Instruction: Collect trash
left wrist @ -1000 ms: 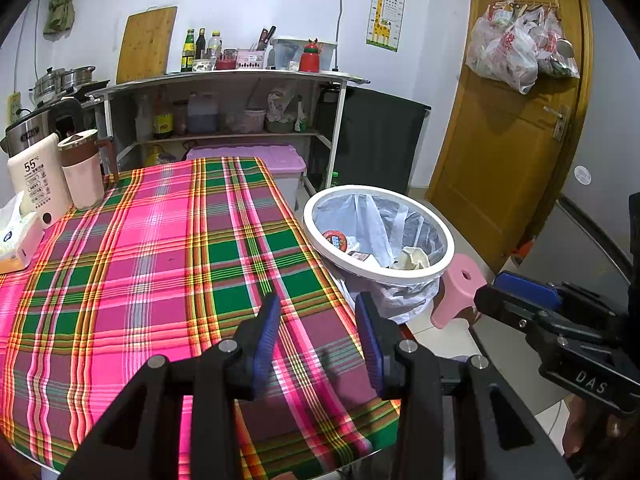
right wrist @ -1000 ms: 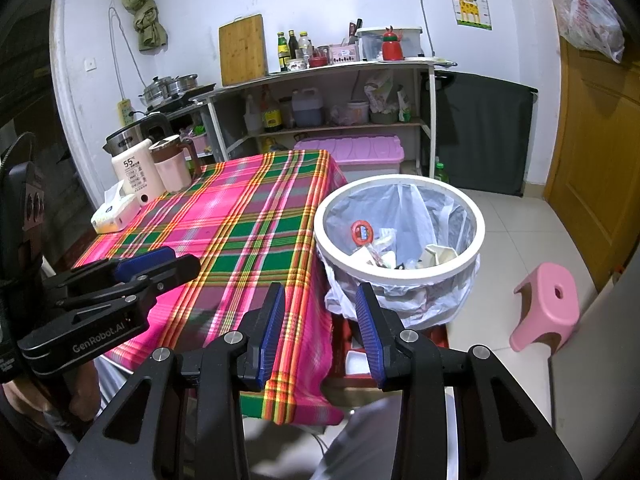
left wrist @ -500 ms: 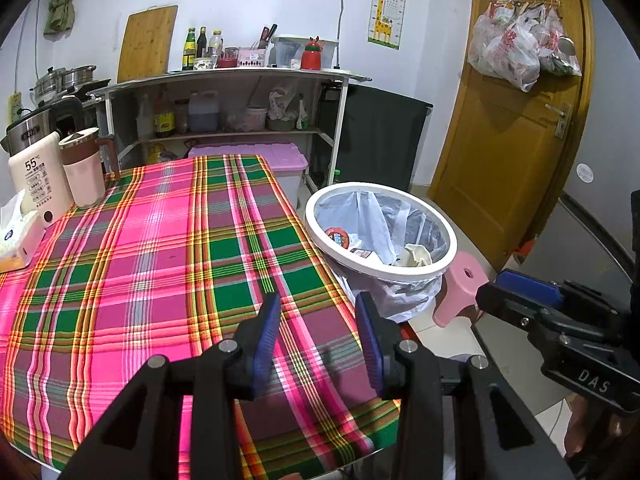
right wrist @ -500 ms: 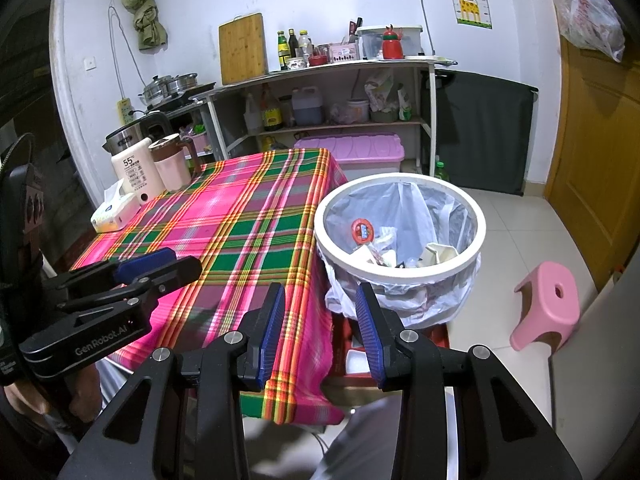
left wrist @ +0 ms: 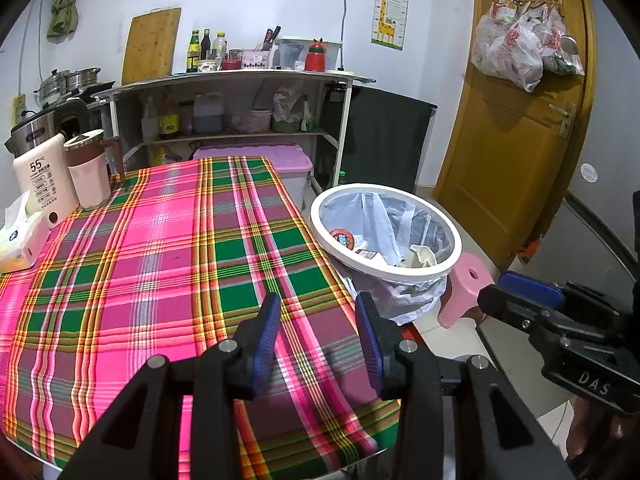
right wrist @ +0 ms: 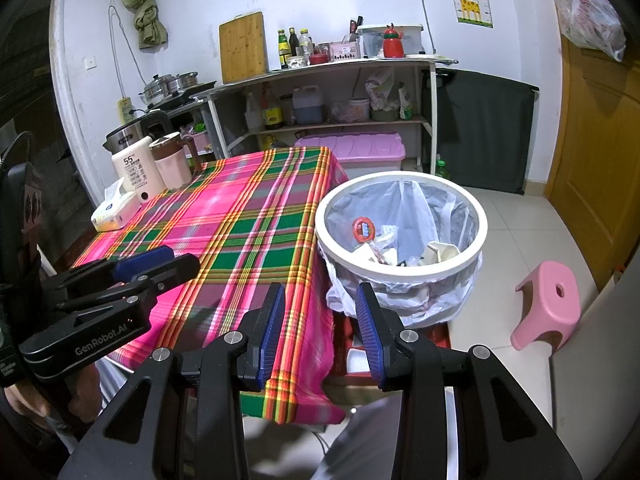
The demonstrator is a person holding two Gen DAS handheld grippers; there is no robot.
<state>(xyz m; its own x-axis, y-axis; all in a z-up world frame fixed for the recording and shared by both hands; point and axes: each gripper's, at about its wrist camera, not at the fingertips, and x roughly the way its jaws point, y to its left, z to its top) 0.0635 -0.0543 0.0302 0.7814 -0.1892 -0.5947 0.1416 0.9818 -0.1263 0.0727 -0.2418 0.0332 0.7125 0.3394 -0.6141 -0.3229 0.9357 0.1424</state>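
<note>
A white round trash bin lined with a clear bag stands on the floor by the table's right edge; it also shows in the right wrist view. Scraps of paper and a red-rimmed lid lie inside it. My left gripper is open and empty above the near end of the plaid tablecloth. My right gripper is open and empty, near the table's near right corner, short of the bin. Each gripper shows in the other's view: the right one, the left one.
A white water dispenser, a pink jug and a tissue box stand at the table's far left. A pink stool is on the floor right of the bin. Shelves with bottles and a purple storage box lie behind.
Both views have barely shifted; the bin sits slightly lower and nearer in the left wrist view. Both grippers have stayed open and empty.
</note>
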